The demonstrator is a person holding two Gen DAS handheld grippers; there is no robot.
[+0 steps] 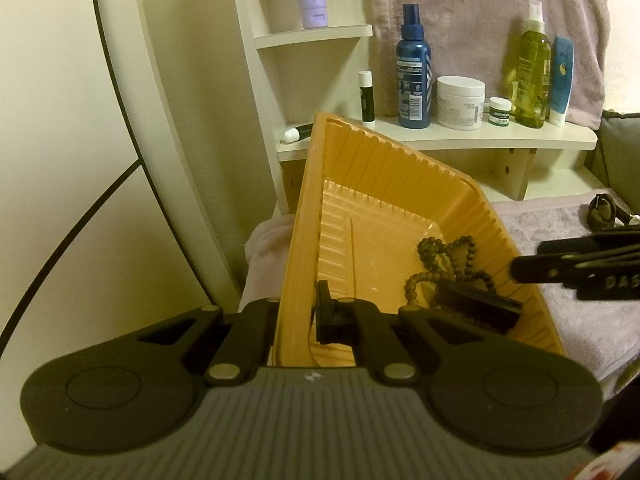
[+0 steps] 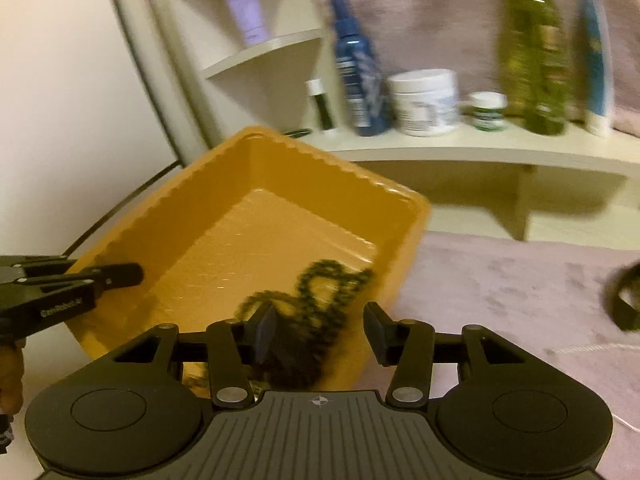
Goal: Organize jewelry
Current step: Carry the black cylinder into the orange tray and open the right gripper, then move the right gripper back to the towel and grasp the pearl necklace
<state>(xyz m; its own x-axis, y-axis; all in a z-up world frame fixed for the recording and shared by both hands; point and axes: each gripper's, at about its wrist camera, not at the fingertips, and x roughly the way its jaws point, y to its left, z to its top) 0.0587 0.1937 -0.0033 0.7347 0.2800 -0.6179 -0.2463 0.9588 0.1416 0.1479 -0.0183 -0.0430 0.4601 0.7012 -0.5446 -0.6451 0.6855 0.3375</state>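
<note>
left gripper (image 1: 296,316) pinching orange tray (image 1: 400,200) rim | right gripper (image 2: 320,332) spread | we judge beaded necklace (image 1: 448,268) limp, light; we'd pinch one bunched strand

— Where's the left black two-finger tool (image 1: 294,316)?
— Low and near, fingers (image 1: 326,312) pinched together, gripping.
— And the right black two-finger tool (image 2: 320,330)?
— Level, pointing forward, fingers (image 2: 378,330) spread wide, holding nothing.

Tray (image 2: 224,184) mouth open above; necklace (image 2: 320,292) heaped inside; shelf (image 2: 480,152) behind.
</note>
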